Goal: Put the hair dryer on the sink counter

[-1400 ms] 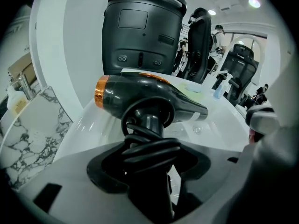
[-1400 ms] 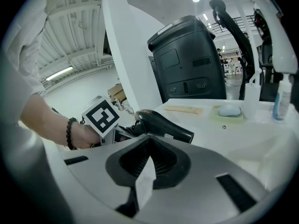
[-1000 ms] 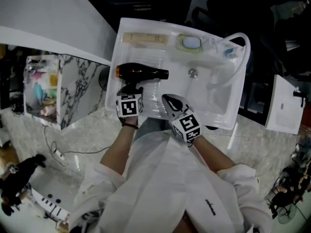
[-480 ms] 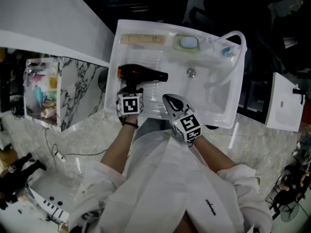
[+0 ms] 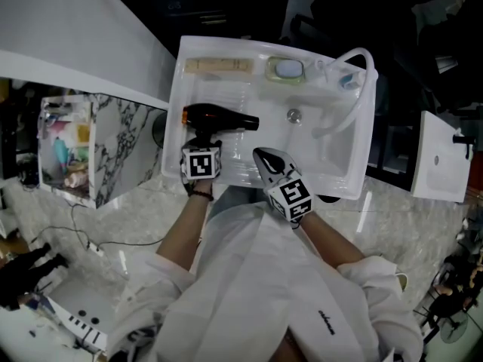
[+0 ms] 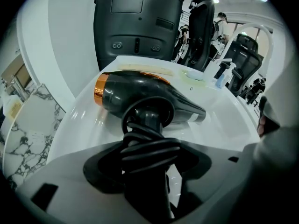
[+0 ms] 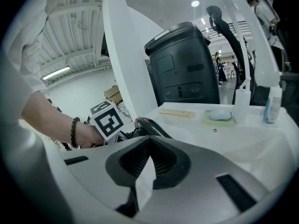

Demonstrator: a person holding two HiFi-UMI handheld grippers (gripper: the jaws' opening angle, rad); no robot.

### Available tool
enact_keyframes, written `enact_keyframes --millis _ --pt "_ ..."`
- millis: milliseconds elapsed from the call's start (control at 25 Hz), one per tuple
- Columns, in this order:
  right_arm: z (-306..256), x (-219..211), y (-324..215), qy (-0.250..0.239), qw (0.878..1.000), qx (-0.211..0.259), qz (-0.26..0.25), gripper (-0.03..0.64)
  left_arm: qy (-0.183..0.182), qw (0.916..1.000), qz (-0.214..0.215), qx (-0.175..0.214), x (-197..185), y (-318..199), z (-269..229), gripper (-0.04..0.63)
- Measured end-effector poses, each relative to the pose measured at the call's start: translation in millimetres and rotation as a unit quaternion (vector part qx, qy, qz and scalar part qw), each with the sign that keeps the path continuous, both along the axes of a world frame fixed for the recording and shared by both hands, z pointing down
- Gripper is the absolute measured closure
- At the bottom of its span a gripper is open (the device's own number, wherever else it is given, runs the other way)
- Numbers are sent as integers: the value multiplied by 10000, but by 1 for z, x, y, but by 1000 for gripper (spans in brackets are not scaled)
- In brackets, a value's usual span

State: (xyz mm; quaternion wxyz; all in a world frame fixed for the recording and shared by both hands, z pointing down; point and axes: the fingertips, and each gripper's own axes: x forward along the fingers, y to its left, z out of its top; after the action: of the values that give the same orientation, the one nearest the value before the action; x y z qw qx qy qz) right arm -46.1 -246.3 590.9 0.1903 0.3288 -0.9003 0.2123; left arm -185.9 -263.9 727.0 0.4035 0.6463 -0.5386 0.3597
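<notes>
I find no legible text in any view. Small print on the white shirt (image 5: 256,277) stays unreadable.

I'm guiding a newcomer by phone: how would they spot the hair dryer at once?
Find the white sink. The hair dryer is on its flat left side, seen from the head view. It alone there is black, with an orange ring at its rear.

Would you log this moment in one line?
left gripper: on hair dryer handle, jaws just opening; it lies on sink counter; right gripper: shut, empty
</notes>
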Motion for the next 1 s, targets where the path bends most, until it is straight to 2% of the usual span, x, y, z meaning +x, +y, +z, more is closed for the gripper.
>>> enact_keyframes --millis 160,240,640,1000 --pt "-2 4 0 3 10000 22 6 600 19 10000 7 -37 1 2 1 287" --pt "-3 6 0 6 10000 32 5 600 79 10000 9 -42 5 3 1 262" --pt "-7 15 0 -2 10000 74 36 598 -46 10000 -31 72 -3 5 -5 244" --pt "-9 26 3 -2 9999 79 115 598 -2 9991 141 412 0 13 -37 244"
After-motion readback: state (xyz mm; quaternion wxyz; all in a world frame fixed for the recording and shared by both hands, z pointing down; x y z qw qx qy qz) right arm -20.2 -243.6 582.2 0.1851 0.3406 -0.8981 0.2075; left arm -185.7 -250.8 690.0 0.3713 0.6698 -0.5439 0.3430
